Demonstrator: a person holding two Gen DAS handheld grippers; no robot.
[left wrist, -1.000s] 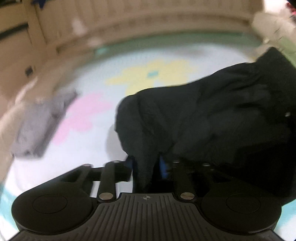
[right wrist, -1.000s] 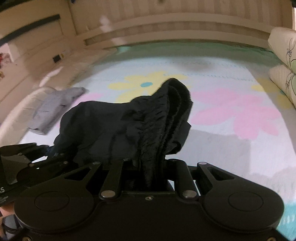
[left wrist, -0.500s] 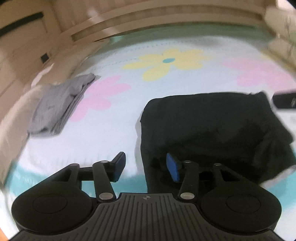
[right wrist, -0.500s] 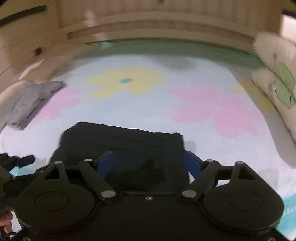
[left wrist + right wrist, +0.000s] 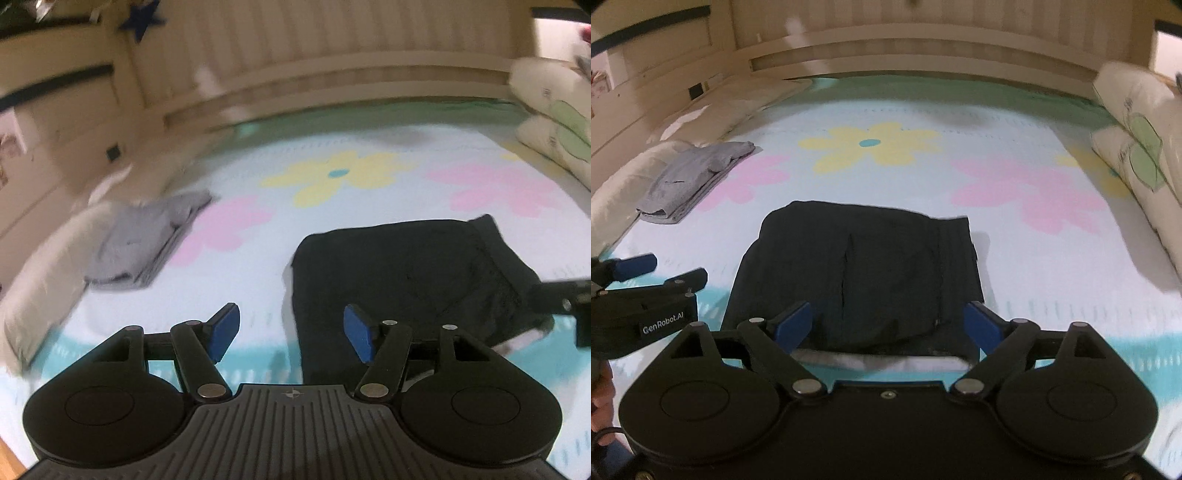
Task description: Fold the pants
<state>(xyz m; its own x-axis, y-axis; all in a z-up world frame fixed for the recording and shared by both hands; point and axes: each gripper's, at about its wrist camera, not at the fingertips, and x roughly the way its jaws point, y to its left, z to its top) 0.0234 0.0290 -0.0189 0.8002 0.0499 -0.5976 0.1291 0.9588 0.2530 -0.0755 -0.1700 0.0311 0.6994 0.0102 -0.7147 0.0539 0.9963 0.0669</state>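
Note:
The black pants [image 5: 871, 273] lie folded flat on the flowered bed sheet [image 5: 1015, 122], waistband to the right. My right gripper [image 5: 888, 325] hovers over their near edge; its jaws are opening wide, and the blue pads touch no cloth. In the left wrist view the pants [image 5: 406, 280] lie ahead and to the right. My left gripper [image 5: 291, 328] is above their left edge, its jaws opening and holding nothing. The left gripper [image 5: 665, 271] also shows at the left of the right wrist view. A part of the right gripper [image 5: 561, 295] reaches in at the right edge.
A folded grey garment [image 5: 147, 243] [image 5: 694, 181] lies at the left, against a cream bolster [image 5: 40, 273]. Pillows with a green print [image 5: 1137, 155] are stacked along the right side. A slatted wooden headboard [image 5: 923, 48] closes the far end. A hand [image 5: 600, 402] shows at the lower left.
Both grippers let go of the black pants, which went from a lifted bunch to a flat fold on the sheet. Both sets of jaws spread apart and drew back.

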